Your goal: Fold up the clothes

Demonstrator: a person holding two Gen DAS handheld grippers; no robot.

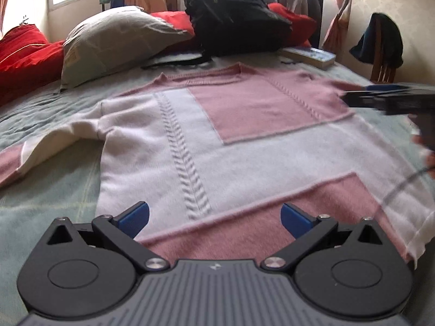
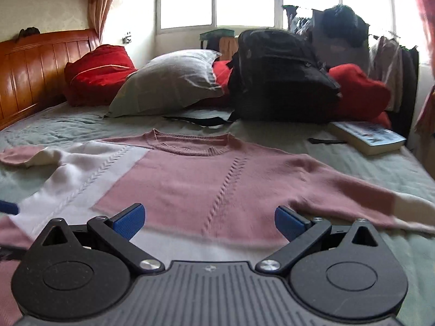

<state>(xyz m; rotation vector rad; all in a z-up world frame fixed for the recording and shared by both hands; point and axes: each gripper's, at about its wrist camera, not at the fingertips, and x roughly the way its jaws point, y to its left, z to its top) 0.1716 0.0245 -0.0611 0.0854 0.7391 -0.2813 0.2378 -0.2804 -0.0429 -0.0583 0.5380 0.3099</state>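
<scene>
A pink and white knit sweater [image 1: 217, 135] lies flat, front up, on the green bedspread, collar toward the far side. Its left sleeve [image 1: 40, 149] bends out to the left; its right sleeve [image 2: 367, 203] stretches out to the right. My left gripper [image 1: 214, 216] hovers open over the sweater's hem, nothing between its blue pads. My right gripper [image 2: 209, 217] is open above the sweater's lower pink chest [image 2: 217, 184], also empty. In the left wrist view the right gripper [image 1: 388, 100] shows blurred at the right edge, held by a hand [image 1: 426, 149].
At the far side of the bed sit a grey pillow [image 2: 168, 81], red cushions [image 2: 98, 73] and a black backpack [image 2: 280, 76]. A book [image 2: 369, 135] lies at the far right. A wooden headboard [image 2: 35, 70] stands left. Bare bedspread [image 1: 49, 212] surrounds the sweater.
</scene>
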